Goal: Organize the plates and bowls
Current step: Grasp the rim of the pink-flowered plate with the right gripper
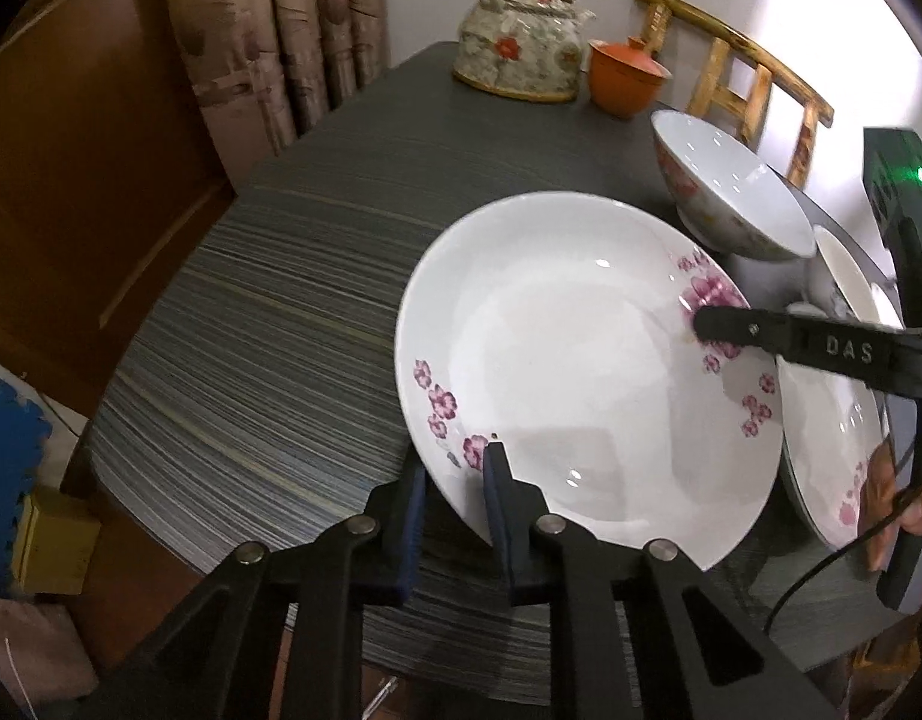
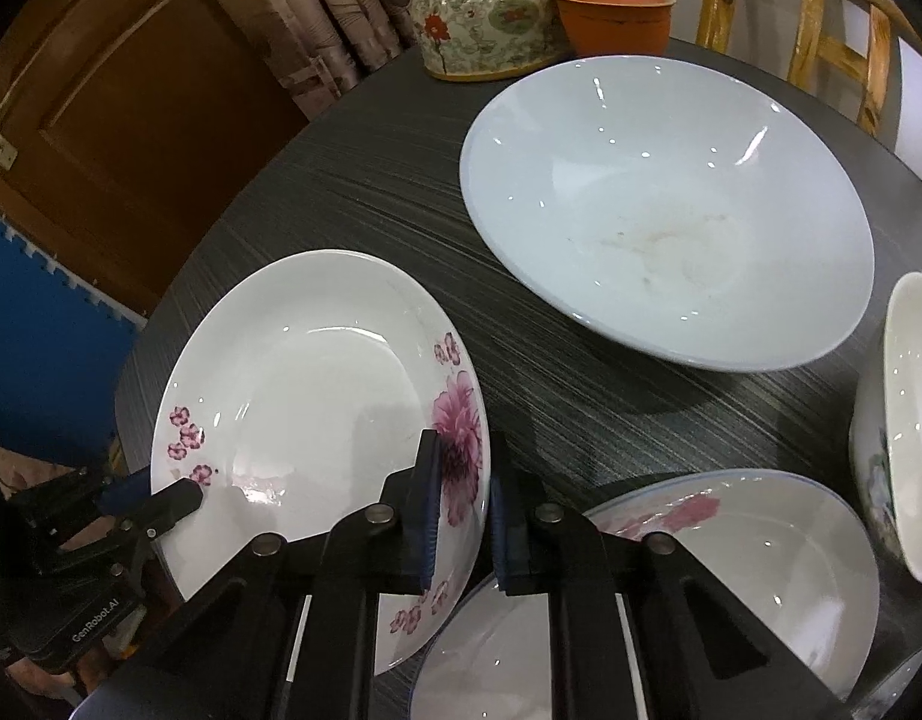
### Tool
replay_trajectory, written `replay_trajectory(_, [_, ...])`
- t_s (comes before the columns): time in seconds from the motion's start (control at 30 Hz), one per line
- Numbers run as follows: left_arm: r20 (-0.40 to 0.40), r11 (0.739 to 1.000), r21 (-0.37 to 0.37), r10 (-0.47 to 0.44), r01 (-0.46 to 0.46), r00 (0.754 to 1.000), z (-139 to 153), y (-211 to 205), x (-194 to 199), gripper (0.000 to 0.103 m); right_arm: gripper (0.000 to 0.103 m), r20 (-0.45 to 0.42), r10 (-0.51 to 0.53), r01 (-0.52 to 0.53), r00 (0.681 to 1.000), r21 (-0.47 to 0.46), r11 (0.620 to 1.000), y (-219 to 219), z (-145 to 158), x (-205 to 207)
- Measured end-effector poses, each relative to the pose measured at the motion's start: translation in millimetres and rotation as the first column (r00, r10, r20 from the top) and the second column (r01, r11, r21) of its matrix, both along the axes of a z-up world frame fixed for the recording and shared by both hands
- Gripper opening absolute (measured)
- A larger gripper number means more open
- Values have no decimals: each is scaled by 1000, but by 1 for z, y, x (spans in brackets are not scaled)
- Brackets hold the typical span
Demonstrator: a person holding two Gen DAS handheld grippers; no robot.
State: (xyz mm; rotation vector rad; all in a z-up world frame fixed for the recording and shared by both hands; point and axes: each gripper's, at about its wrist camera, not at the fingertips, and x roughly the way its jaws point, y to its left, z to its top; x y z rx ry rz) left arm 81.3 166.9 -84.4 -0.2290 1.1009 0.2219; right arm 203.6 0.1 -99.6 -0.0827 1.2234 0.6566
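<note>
A white plate with pink flowers (image 1: 580, 372) (image 2: 317, 408) sits over the dark striped table (image 1: 281, 300), held at two opposite edges. My left gripper (image 1: 455, 480) is shut on its near rim by a small flower cluster, one finger inside the plate and one outside. My right gripper (image 2: 465, 492) is shut on the opposite rim, right at the large pink bloom. Each view shows the other gripper: the right one's finger (image 1: 718, 324) lies on the bloom, and the left gripper (image 2: 161, 501) pinches the rim at lower left. The plate's edge overlaps a second floral plate (image 2: 700, 558) (image 1: 826, 432).
A large white bowl (image 2: 658, 210) (image 1: 724, 180) stands behind the plates, and a smaller bowl (image 2: 904, 420) sits at the right edge. At the back are a flowered teapot (image 1: 520, 36) (image 2: 484, 12) and an orange lidded cup (image 1: 625, 75) (image 2: 610, 9). A bamboo chair (image 1: 730, 78) stands beyond the table.
</note>
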Motion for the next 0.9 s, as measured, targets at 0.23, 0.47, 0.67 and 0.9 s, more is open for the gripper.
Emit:
replay_trajectory(0.23, [9,996,8,84,-84,996,8,31,4,17,14,-16,-3,4,1000,42,999,14,2,4])
replay_trajectory(0.47, [58,996,23,85,-87,995,20,37,5,9,14,2,2,-2,1000,57,998,40,9,9])
replay_trajectory(0.67, [63,996,24,87,-89,994,23,36,5,9,11,-6,12,-12,1000,35,999,47,4,7])
replay_trajectory(0.9, [48,982,5,188,-188,981,22,53,1,9,11,-7,-7,8,1000,57,998,38,8,7])
